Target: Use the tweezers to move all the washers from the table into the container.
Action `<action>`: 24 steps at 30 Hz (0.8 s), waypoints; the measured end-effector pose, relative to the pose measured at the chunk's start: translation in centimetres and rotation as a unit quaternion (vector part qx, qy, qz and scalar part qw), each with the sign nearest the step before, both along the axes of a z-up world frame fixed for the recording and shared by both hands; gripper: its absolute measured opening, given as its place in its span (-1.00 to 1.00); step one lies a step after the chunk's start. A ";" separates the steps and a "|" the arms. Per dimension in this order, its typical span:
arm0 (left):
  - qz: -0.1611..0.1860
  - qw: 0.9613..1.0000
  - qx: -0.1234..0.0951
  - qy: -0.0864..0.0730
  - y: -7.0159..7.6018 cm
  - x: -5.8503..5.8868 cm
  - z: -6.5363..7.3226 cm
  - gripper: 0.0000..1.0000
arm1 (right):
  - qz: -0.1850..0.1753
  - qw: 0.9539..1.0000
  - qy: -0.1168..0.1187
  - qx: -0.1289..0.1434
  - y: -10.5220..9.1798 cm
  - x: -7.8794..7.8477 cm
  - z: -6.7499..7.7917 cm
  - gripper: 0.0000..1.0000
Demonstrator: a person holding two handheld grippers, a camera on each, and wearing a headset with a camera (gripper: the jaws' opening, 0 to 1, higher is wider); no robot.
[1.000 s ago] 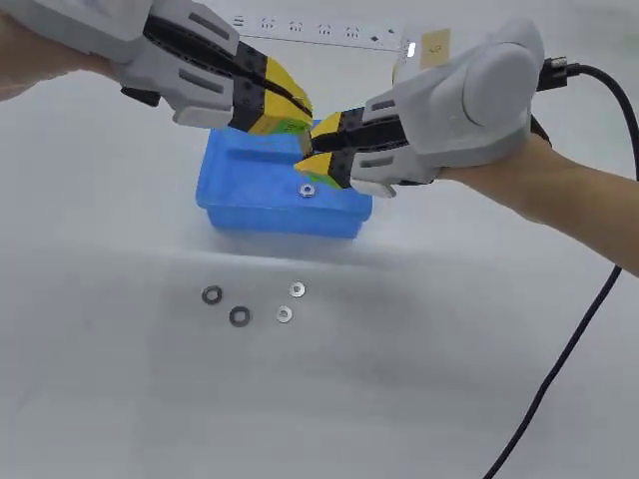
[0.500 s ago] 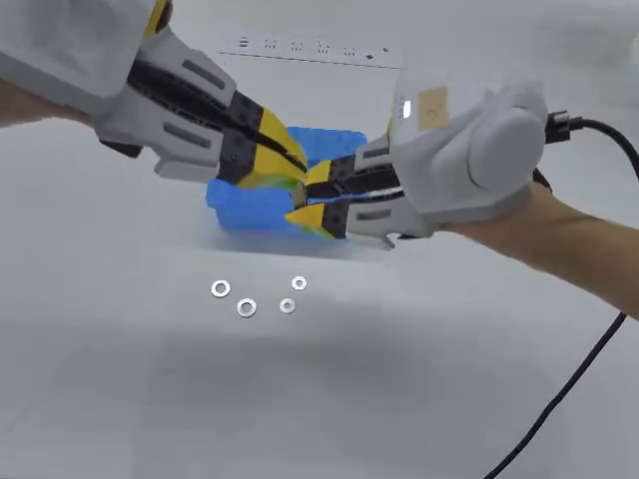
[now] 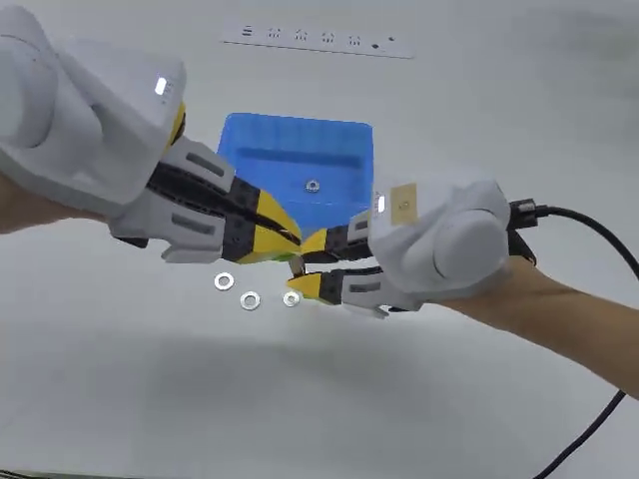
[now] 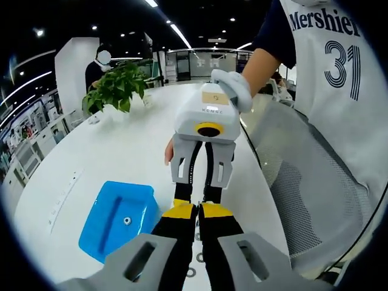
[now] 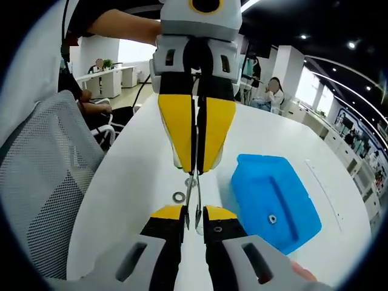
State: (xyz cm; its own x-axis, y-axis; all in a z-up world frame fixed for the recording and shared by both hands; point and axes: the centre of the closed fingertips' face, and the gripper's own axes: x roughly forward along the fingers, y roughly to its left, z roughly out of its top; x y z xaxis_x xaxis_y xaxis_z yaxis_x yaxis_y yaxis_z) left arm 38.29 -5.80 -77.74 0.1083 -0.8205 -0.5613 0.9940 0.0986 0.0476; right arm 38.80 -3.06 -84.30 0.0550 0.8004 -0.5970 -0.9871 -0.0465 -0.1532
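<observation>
1. Left gripper (image 3: 288,239) at 9 o'clock in the head view, aimed toward 3 o'clock. Jaws squeezed together on the tweezers (image 5: 194,194), with the handle end pinched between the yellow tips and the thin prongs sticking out beyond them.
2. Right gripper (image 3: 304,264) in from 3 o'clock, aimed toward 9 o'clock, nearly tip to tip with the left gripper. Jaws narrowly apart, one on each side of the tweezer prongs. Cannot tell whether pressing on the prongs or only lying beside them.
3. Three washers (image 3: 250,299) flat on the white table (image 3: 399,419), in a short row at 7 o'clock from the meeting gripper tips. Rightmost one just under the right gripper's lower jaw. In the right gripper view, tweezer points close beside one of them; contact too fine to make out.
4. Blue container (image 3: 240,150) at 12 o'clock from the gripper tips, open side up, well apart from the row on the table. A fourth washer (image 3: 313,186) lying on its floor near the middle.
5. Power strip (image 3: 319,38) at 12 o'clock along the far edge of the table. Black cable (image 3: 589,249) off the right gripper's back toward 4 o'clock.
</observation>
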 end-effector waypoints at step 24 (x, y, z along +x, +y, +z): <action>0.007 1.000 0.012 0.002 -0.2 0.8 -1.0 -0.89 | -0.015 1.000 0.003 -0.007 0.2 1.0 -1.3 -0.74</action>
